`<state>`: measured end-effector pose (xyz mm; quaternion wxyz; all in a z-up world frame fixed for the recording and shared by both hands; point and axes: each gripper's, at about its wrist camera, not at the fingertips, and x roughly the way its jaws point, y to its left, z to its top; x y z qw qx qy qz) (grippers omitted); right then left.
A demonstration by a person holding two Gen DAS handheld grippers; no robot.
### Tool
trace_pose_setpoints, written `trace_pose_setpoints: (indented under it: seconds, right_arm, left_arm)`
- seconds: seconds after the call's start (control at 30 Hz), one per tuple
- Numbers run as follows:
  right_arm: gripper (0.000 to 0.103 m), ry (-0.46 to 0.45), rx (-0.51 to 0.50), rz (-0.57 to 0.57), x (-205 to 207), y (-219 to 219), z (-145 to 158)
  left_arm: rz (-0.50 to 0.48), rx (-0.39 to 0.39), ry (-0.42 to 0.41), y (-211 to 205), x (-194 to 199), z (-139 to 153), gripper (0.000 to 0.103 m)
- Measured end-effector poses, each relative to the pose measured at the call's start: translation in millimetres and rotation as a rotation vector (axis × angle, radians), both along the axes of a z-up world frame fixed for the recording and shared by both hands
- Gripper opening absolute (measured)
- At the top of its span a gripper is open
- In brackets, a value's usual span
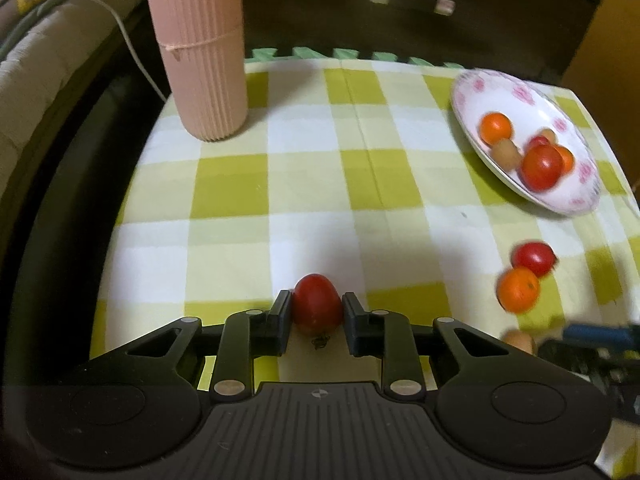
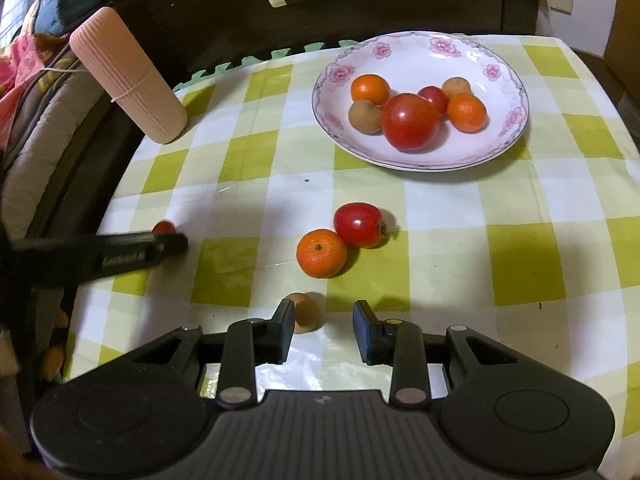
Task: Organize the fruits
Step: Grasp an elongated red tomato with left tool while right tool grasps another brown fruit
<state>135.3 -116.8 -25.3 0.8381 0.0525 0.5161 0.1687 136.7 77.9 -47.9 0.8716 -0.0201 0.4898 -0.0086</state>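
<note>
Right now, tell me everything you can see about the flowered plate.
The plate is white and glossy, ceramic by the look of it, shallow and round, with pink flowers and a thin dark line around its rim. It sits flat on the checked green and white cloth, at the far side of the table near the dark cabinet. Six fruits lie clustered in it: a large red tomato, a smaller red one, two oranges and two brownish fruits. Neither gripper touches it.

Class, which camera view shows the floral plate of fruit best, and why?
The right wrist view: the floral plate sits whole, sharp and nearly centred, every fruit distinct. The left wrist view shows the same plate pushed to its right edge, tilted by the lens and blurred, fruits overlapping.
</note>
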Motion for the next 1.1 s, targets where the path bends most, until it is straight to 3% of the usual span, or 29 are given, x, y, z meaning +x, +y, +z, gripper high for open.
trace_pose_setpoints:
  seconds: [0.2, 0.4, 0.7, 0.83, 0.93, 1.1]
  right_arm:
    - [0.031, 0.004, -0.001, 0.017, 0.2, 5.4, -2.2]
    - [0.035, 0.019, 0.018, 0.024, 7.3, 10.6, -10.5]
    - [0.035, -0.005, -0.022, 0.075, 8.5, 27.0, -17.4]
    - [0.025, -0.029, -0.066, 0.102, 6.9, 33.6, -17.3]
    - [0.025, -0.028, -0.068, 0.124, 3.3, 33.6, -16.3]
    - [0.024, -0.042, -0.084, 0.122, -3.4, 25.6, -14.3]
  left_arm:
    - [-0.084, -0.025, 0.004, -16.0, -24.6, 7.2, 0.034]
    - [-0.130, -0.009, 0.052, -26.4, -32.9, -3.7, 0.034]
    - [-0.137, 0.002, 0.051, -28.7, -35.7, -6.1, 0.038]
    - [-0.144, 0.008, 0.050, -30.4, -35.9, -6.2, 0.041]
    - [-0.139, -0.005, 0.053, -29.0, -33.7, -6.1, 0.048]
    - [-0.129, -0.014, 0.052, -29.3, -32.2, -5.5, 0.049]
